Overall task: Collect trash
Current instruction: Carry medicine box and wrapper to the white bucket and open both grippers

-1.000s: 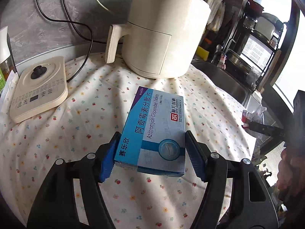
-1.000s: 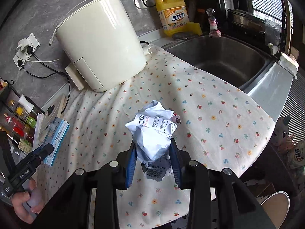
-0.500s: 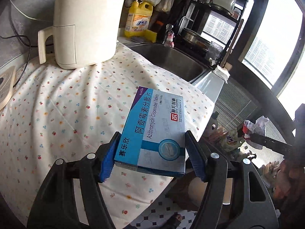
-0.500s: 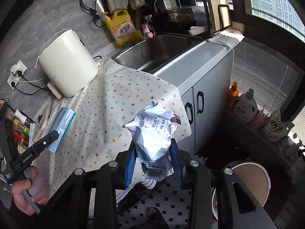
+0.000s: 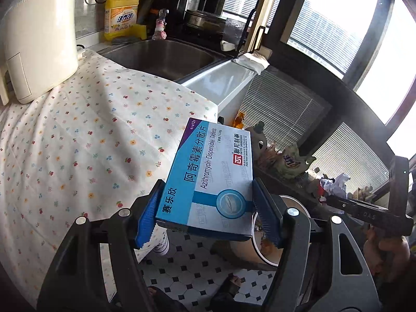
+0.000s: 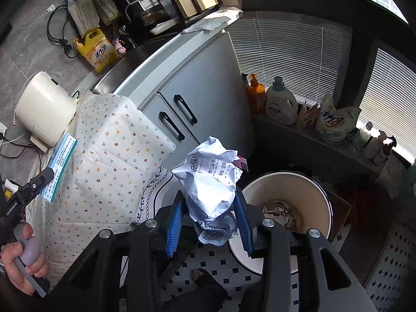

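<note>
Paper (image 6: 212, 179), a crumpled white printed wad, sat between the right claw (image 6: 209, 223) pads, whose jaws had just been opening, beside the bin (image 6: 316, 189). Judged step: dropping trash; next, shift over the bin. Left claw (image 5: 206, 214) clamped a blue medicine box (image 5: 212, 175) off the desk (image 5: 78, 143).

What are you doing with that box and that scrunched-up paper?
A person is collecting trash with a gripper in each hand. The left gripper clamps a blue medicine box out past the counter's edge. The right gripper carries crumpled paper beside the open trash bin on the floor; its jaws have just been opening, with the paper between them.
</note>
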